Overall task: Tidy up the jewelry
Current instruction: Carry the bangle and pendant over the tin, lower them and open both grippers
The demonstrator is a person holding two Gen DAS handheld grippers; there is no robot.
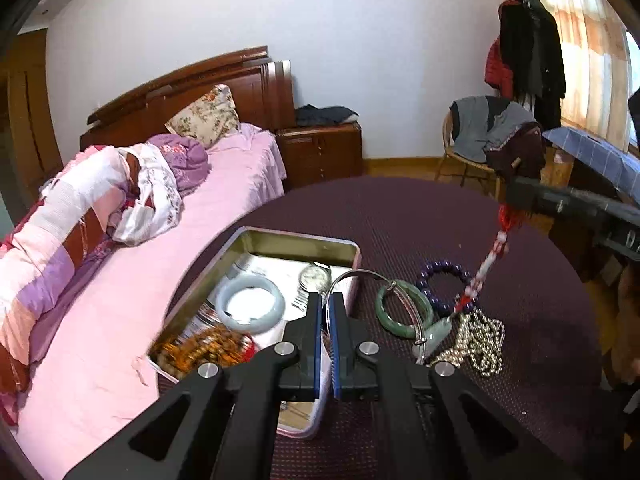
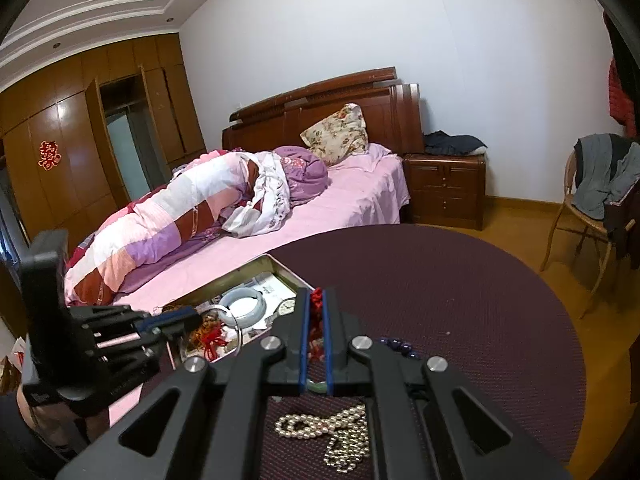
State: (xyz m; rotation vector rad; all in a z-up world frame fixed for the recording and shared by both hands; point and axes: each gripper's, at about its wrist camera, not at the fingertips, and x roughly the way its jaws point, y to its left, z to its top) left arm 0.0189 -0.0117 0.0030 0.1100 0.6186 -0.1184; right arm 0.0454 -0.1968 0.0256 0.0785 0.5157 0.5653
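Bedroom; round maroon woven table (image 1: pixel 460 216). Left gripper (image 1: pixel 327 304) clamps thin silver wire bangle (image 1: pixel 352 276) over open metal tin (image 1: pixel 296 240). Right gripper (image 2: pixel 316 304), at 2 o'clock, pinches red-and-white beaded cord (image 1: pixel 486 268); its pale jade pendant (image 1: pixel 436 330) drags at 3 o'clock. Risk: pendant may snag green jade bangle (image 1: pixel 404 308) or pearl strand (image 1: pixel 476 344).

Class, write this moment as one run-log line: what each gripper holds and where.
left gripper: shut on silver bangle | right gripper: shut on red cord | jade pendant: hanging near table | tin: open
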